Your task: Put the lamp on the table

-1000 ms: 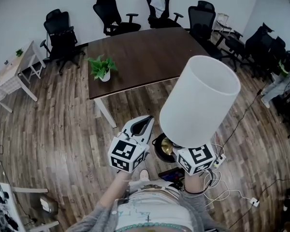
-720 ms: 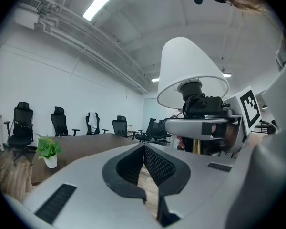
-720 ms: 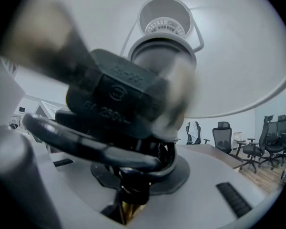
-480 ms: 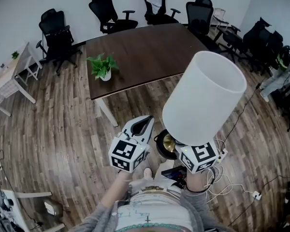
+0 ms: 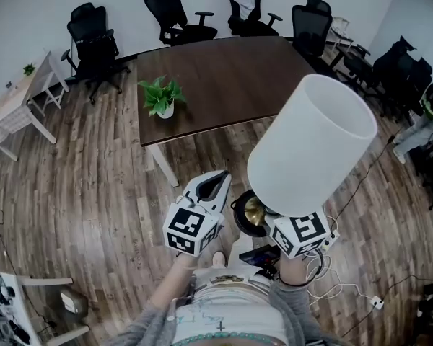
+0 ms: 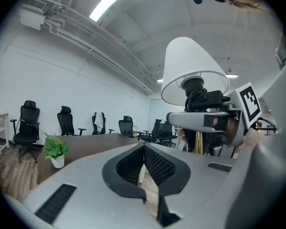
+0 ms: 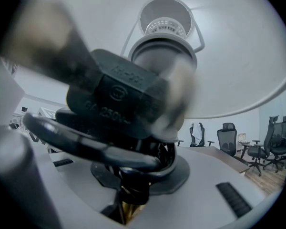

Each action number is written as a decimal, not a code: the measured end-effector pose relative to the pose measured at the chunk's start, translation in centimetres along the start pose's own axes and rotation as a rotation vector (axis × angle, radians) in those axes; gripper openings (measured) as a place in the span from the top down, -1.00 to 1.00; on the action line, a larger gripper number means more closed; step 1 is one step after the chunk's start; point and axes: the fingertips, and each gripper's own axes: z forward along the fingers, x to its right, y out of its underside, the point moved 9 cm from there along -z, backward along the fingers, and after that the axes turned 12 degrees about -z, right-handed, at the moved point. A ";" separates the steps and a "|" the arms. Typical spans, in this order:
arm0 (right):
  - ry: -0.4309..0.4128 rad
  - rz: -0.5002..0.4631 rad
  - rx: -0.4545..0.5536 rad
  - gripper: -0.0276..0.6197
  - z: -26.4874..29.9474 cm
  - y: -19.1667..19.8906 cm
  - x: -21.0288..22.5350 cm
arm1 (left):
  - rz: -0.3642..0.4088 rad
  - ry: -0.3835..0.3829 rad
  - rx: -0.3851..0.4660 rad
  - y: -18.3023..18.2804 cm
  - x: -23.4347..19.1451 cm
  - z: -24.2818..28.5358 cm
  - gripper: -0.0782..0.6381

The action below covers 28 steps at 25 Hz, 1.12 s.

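Observation:
A lamp with a big white shade [image 5: 310, 150] and a black and brass base [image 5: 249, 213] is held tilted above the wooden floor. My right gripper [image 5: 273, 220] is shut on its stem just under the shade; the black socket and coiled cord [image 7: 133, 104] fill the right gripper view above the jaws [image 7: 131, 194]. My left gripper [image 5: 215, 182] is shut and empty beside the base. In the left gripper view its jaws [image 6: 144, 149] meet, with the shade [image 6: 193, 68] to the right. The dark brown table [image 5: 224, 78] stands ahead and carries a potted plant [image 5: 161, 98].
Black office chairs [image 5: 180, 9] ring the table's far side and right wall. A small white table [image 5: 18, 110] stands at the left. White cables and a power strip [image 5: 346, 290] lie on the floor by the person's right foot.
The head view has shifted slightly, so table and plant sit a little further right. The lamp shade has drifted right in the right gripper's hold. The left gripper has barely moved.

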 end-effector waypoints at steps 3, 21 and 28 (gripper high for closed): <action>-0.005 0.005 -0.001 0.63 1.0 0.5 1.4 | -0.001 0.000 0.004 -0.3 -0.5 1.6 0.75; -0.031 -0.002 0.017 0.63 5.8 2.8 12.6 | 0.067 -0.024 0.005 -3.1 -0.7 13.2 0.75; -0.075 -0.033 0.019 0.63 7.2 3.9 16.2 | 0.061 -0.045 0.006 -3.2 0.0 17.3 0.75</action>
